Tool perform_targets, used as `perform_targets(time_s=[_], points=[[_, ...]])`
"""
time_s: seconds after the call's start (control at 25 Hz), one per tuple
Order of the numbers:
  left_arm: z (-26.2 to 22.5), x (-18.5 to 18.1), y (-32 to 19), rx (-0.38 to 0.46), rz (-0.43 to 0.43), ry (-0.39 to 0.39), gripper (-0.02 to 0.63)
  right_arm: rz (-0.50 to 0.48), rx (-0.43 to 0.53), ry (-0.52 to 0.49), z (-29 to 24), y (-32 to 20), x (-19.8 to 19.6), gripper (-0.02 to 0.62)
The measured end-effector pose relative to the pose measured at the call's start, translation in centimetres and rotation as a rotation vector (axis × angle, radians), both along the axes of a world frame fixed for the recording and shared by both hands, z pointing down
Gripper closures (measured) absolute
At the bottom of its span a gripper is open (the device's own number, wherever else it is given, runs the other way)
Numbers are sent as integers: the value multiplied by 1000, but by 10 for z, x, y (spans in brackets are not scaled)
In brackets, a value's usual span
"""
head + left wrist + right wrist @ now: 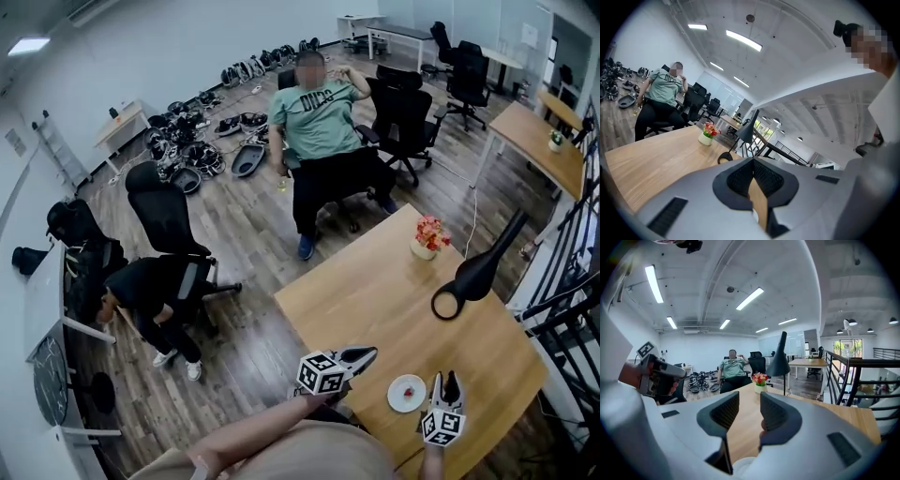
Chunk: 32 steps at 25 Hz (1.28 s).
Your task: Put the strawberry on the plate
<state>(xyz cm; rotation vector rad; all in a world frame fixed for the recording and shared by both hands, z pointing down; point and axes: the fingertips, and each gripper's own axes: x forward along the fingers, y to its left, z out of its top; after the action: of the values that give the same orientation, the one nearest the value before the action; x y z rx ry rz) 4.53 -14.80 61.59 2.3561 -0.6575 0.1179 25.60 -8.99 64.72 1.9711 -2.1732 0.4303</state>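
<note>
Strawberry (pixel 410 395): a small red spot that appears to lie already on the white plate (pixel 395 385), lower right of the head view, near the table (pixel 375 291) edge. It is judged light, soft and easily bruised, with slick skin, so it is best taken gently across its widest part. Left gripper (pixel 752 160): jaws together, empty, just left of the plate. Right gripper (pixel 749 401): jaws apart, bare wood between them, just right of it. The table is smooth pale wood and bears a flower pot (pixel 427 236) and a black lamp (pixel 478 267). Beyond is an open office with a wooden floor (pixel 244 234), chairs and a seated person (pixel 319 122).
</note>
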Motion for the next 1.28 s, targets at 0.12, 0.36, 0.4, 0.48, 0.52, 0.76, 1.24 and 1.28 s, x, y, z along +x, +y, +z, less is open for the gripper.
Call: perform_targets(time_s=[0.12, 0.36, 0.4, 0.48, 0.52, 0.76, 1.24, 1.28], points=[[-16, -5, -3, 17, 12, 22, 601, 32, 61, 6, -34, 2, -6, 453], [-35, -7, -1, 52, 77, 55, 601, 138, 154, 40, -81, 28, -12, 453], [-37, -8, -1, 56, 90, 59, 601, 154, 162, 48, -85, 33, -14, 453], [-40, -13, 0, 58, 116, 68, 601, 188, 172, 66, -92, 42, -22, 453], [-40, -16, 0, 56, 130, 72, 601, 207, 172, 77, -94, 46, -26, 453], [-42, -46, 4, 56, 226, 80, 601, 316, 142, 115, -95, 73, -61, 453], [-21, -94, 5, 64, 398, 78, 601, 507, 84, 188, -98, 126, -124, 453], [-23, -96, 4, 66, 403, 74, 601, 515, 78, 188, -98, 129, -126, 453]])
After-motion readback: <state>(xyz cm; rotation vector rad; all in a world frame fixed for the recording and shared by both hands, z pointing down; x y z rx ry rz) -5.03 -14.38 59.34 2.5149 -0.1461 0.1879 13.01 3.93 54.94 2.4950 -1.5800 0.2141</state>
